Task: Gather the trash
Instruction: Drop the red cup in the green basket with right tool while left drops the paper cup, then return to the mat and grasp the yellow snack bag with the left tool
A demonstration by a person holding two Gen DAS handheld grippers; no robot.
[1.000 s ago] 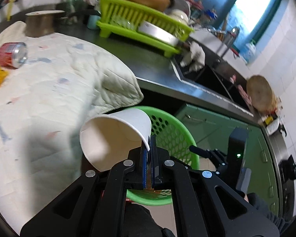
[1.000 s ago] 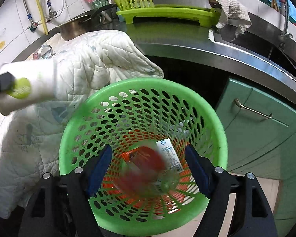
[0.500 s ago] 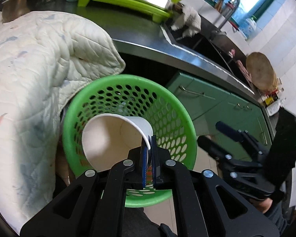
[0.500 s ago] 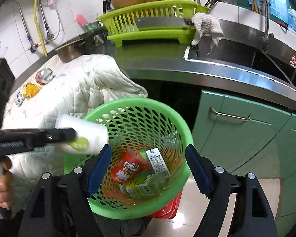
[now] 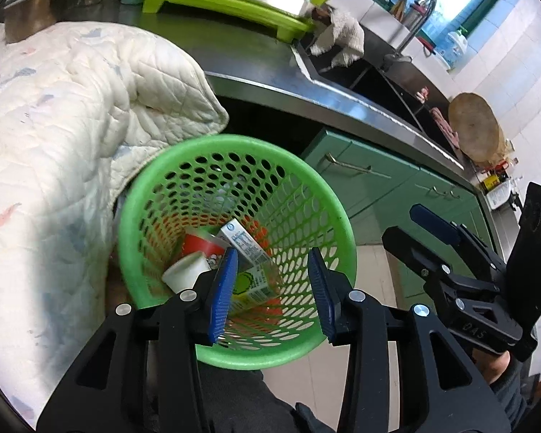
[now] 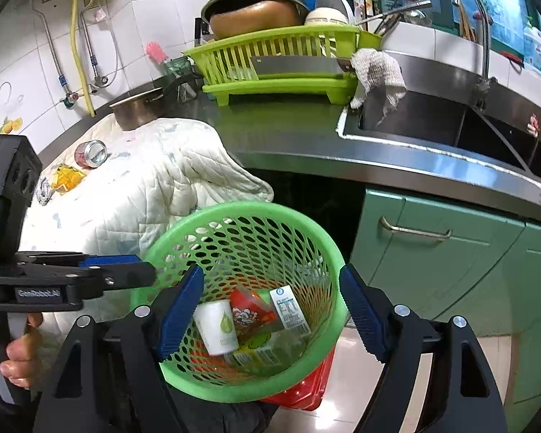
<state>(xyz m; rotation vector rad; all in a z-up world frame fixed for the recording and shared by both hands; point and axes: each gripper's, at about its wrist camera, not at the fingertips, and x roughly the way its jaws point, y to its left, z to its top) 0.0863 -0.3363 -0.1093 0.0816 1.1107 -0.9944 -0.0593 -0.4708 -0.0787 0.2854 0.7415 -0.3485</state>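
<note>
A green mesh basket (image 5: 155,195) (image 6: 328,249) stands on the floor below the counter. In it lie a white paper cup (image 5: 184,275) (image 6: 216,326), a red wrapper (image 6: 247,310) and a drink carton (image 5: 243,243) (image 6: 288,310). My left gripper (image 5: 272,294) is open and empty right above the basket; it also shows in the right wrist view (image 6: 115,269). My right gripper (image 6: 270,315) is open and empty above the basket's near rim; it also shows in the left wrist view (image 5: 420,229). A red can (image 6: 90,153) and a yellow wrapper (image 6: 66,176) lie on the white quilted cloth (image 6: 144,187).
A steel counter (image 6: 306,137) carries a green dish rack (image 6: 281,68), a pot (image 6: 135,112) and a sink (image 6: 432,122) with a rag on its edge. Green cabinets (image 6: 432,252) stand right of the basket. A red object (image 6: 306,389) lies under the basket.
My left gripper carried the paper cup from the cloth to above the basket and opened. The cup now lies in the basket. My right gripper pulled back and rose.
</note>
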